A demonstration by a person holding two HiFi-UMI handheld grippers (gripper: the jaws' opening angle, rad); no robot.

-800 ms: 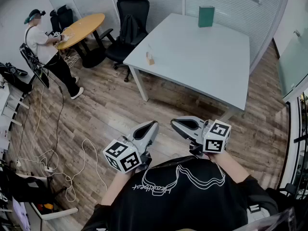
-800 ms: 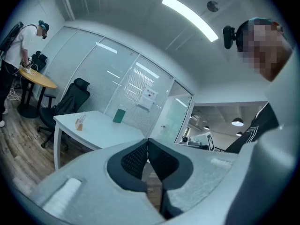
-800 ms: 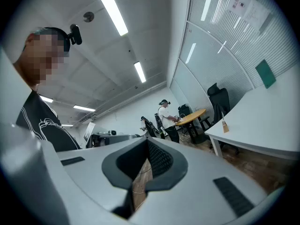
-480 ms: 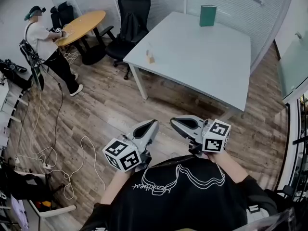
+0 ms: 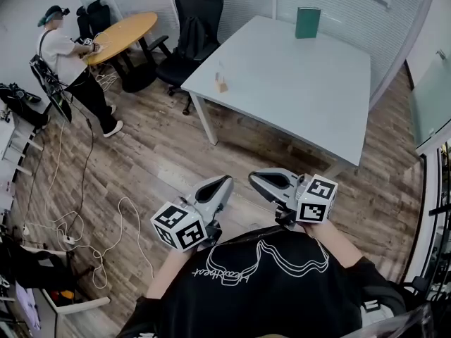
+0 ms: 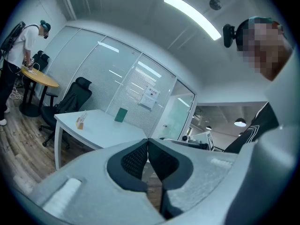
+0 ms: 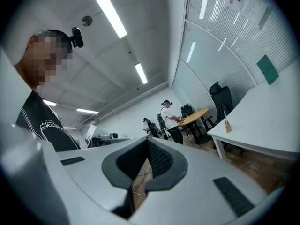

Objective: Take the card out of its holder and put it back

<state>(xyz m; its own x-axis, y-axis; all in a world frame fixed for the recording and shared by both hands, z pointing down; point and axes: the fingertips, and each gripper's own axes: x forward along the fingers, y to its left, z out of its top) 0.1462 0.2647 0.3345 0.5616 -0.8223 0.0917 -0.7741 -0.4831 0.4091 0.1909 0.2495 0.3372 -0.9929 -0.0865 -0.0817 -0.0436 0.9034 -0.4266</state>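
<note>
**Both grippers closed on nothing, held at your chest, well apart from the holder.**

Your left gripper [image 5: 227, 180] has its jaws pressed together with nothing between them, and your right gripper [image 5: 251, 177] is the same. Their tips sit near each other, level, just in front of your shirt. Wood floor [image 5: 169, 153] lies between them and the white table [image 5: 303, 90]. The holder [image 5: 220, 86] stands near the table's left corner, with the card [image 5: 219, 74] upright in it. A green book [image 5: 307, 22] stands on end at the table's far edge. A black chair [image 5: 196, 20] sits just off the left corner, the closest thing to the holder. Further left, a person [image 5: 65, 58] stands at a round table [image 5: 127, 32], and cables [image 5: 91, 224] trail over the floor to your left.
</note>
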